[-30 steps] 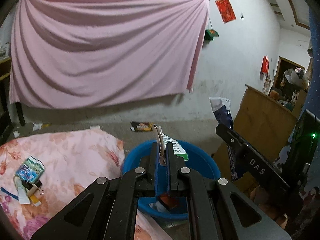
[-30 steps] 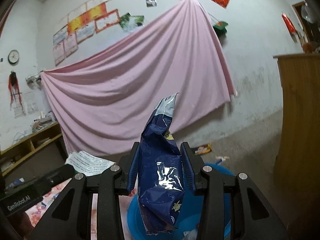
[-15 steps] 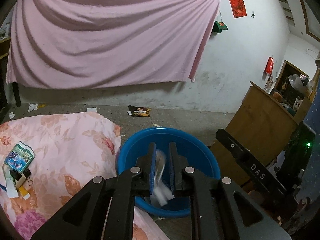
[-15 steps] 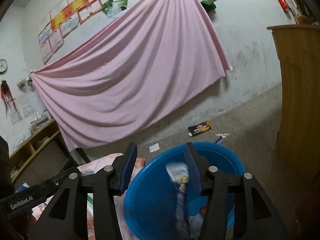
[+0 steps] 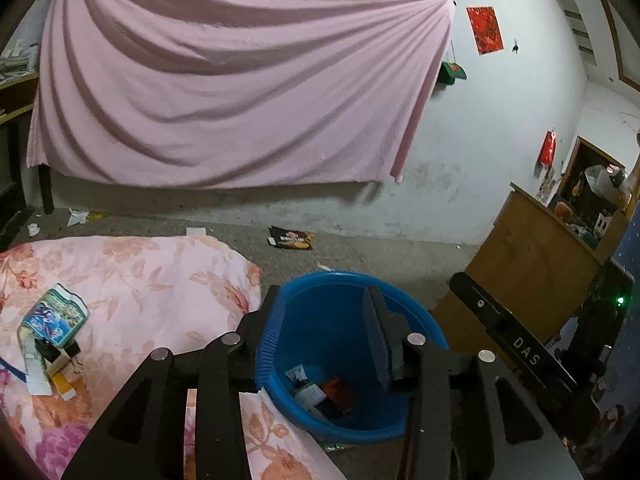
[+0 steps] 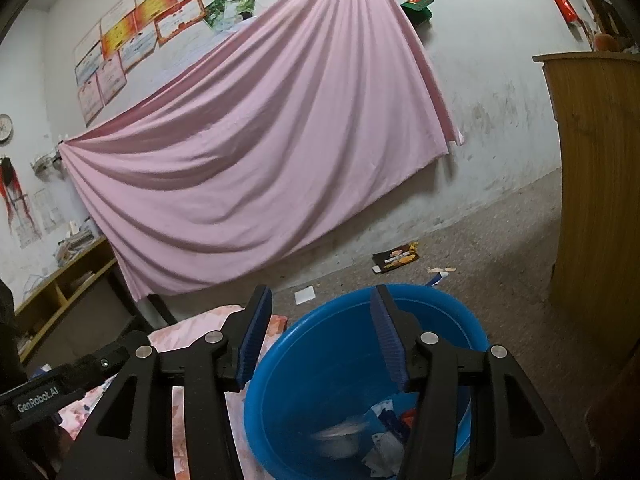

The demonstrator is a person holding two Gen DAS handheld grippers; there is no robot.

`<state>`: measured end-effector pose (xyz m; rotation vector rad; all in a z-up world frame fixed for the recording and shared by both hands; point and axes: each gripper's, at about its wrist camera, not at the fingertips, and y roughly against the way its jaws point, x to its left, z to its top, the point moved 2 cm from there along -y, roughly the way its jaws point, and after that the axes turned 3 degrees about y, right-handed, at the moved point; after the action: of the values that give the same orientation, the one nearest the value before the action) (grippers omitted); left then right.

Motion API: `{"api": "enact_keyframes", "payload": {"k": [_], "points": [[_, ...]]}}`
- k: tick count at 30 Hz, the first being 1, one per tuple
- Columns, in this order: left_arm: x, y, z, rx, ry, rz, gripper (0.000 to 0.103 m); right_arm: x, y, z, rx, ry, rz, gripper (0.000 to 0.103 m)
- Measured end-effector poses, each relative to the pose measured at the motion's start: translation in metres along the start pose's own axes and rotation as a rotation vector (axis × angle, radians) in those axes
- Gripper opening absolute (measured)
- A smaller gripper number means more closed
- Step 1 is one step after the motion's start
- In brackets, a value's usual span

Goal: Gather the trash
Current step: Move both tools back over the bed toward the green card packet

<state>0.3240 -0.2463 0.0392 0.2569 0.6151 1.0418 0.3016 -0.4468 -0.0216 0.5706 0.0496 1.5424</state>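
Left wrist view: floral quilt (image 5: pixel 132 272) is lying beside the blue basin (image 5: pixel 416 328). Left gripper (image 5: pixel 324 332) and right gripper (image 6: pixel 318 336) are both hovering over the basin, jaws opening, nothing between them. Discarded wrappers (image 5: pixel 320 394) are resting inside the basin; more packets (image 5: pixel 54 316) are sitting on the quilt.

The blue bucket (image 5: pixel 424 332) is looking like smooth, slightly glossy plastic. The wrappers (image 5: pixel 320 392) lying inside it are showing shiny foil and printed paper. The floral bedspread (image 5: pixel 152 280) is reading as soft matt cloth, same as the pink sheet (image 5: pixel 224 92) hanging on the wall. The floor (image 6: pixel 480 248) is looking like rough, gritty concrete. The cabinet (image 6: pixel 600 184) is showing matt wood grain. The black gripper arms are looking like matt plastic with shiny metal pins.
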Motion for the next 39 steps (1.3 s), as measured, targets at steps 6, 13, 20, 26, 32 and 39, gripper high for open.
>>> {"api": "enact_keyframes", "payload": {"k": [6, 13, 20, 26, 32, 39], "points": [[0.006, 0.019, 0.003, -0.082, -0.018, 0.041, 0.055, 0.003, 0.005, 0.002, -0.038, 0.014, 0.003, 0.061], [0.029, 0.060, 0.007, -0.245, -0.023, 0.126, 0.092, 0.019, 0.026, 0.014, -0.170, 0.026, 0.031, 0.078], [0.068, 0.107, 0.003, -0.411, 0.029, 0.232, 0.101, 0.052, 0.037, 0.021, -0.273, 0.057, 0.094, 0.103], [0.102, 0.139, -0.003, -0.467, 0.033, 0.309, 0.101, 0.095, 0.042, 0.018, -0.328, 0.136, 0.143, 0.103], [0.145, 0.167, -0.010, -0.480, 0.068, 0.389, 0.101, 0.137, 0.036, 0.010, -0.340, 0.193, 0.183, 0.103], [0.197, 0.179, -0.026, -0.403, 0.138, 0.492, 0.101, 0.183, 0.019, -0.004, -0.292, 0.248, 0.232, 0.103]]}}
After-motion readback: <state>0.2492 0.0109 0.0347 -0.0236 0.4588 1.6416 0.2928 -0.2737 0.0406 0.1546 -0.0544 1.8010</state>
